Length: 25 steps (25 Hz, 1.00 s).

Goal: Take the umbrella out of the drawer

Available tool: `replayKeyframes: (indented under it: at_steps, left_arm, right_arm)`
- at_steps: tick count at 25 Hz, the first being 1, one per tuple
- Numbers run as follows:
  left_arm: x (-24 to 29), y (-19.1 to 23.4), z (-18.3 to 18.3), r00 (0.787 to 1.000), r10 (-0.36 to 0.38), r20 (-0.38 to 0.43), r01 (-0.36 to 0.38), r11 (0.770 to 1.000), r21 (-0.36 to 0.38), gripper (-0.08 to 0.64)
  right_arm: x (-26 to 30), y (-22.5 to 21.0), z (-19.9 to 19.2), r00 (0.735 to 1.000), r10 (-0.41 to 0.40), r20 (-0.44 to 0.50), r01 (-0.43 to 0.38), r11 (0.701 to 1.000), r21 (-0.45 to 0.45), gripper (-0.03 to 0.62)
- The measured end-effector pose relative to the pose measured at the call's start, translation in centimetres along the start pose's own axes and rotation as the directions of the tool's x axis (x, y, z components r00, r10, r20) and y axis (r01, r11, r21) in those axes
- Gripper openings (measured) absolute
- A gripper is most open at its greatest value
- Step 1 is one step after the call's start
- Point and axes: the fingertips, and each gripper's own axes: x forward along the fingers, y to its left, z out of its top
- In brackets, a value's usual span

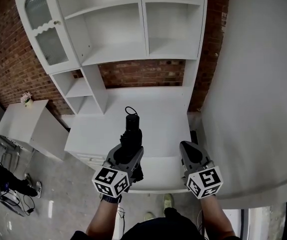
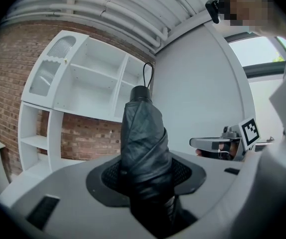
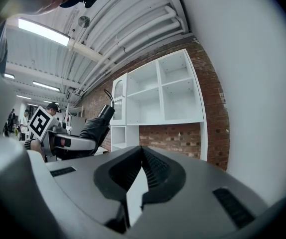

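Observation:
A black folded umbrella [image 1: 132, 133] with a wrist loop at its far end stands up between the jaws of my left gripper [image 1: 131, 153], which is shut on it above the white desk top [image 1: 158, 114]. In the left gripper view the umbrella [image 2: 144, 138] fills the gap between the pads and points up and away. My right gripper [image 1: 188, 148] hovers to the right of it at about the same height. Its jaws meet in the right gripper view [image 3: 142, 156] with nothing between them. From there the umbrella [image 3: 99, 126] shows at the left. No drawer can be made out.
A white shelf unit [image 1: 128, 34] with a glass door [image 1: 46, 29] stands on the desk against a brick wall [image 1: 143, 73]. A white wall [image 1: 263, 84] closes the right side. A low white cabinet [image 1: 31, 126] with a small plant is at the left.

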Motion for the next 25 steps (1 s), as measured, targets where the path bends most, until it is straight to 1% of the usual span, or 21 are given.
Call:
replayKeyframes:
  at_steps: [4,8,11,17,25]
  left_arm:
    - [-0.7,0.4,1.6,0.999,0.02,0.049,-0.02,1.0,-0.01,0.202]
    - [-0.9,0.0,2.7,0.996,0.027,0.088,-0.028,0.999,0.018,0.202]
    - [-1.2,0.4,3.2,0.995,0.034,0.093,-0.037,0.999,0.034,0.202]
    - [-1.4,1.0,3.9,0.993,0.037,0.108,-0.041,0.999,0.029,0.202]
    - [-1.1,1.4,3.6,0.993,0.038,0.109,-0.041,0.999,0.026,0.202]
  right_arm:
    - [0.4,0.2,1.2,1.0,0.0,0.019,0.0,1.0,-0.011,0.003]
    - [0.4,-0.1,1.8,1.0,0.01,0.029,-0.009,1.0,-0.023,0.003]
    - [0.7,0.5,2.1,0.999,0.018,0.028,-0.017,0.999,-0.03,0.003]
    - [1.4,0.7,2.6,0.999,0.028,0.031,-0.027,0.999,-0.038,0.003]
    - [1.9,0.8,2.4,0.999,0.037,0.024,-0.035,0.998,-0.05,0.003]
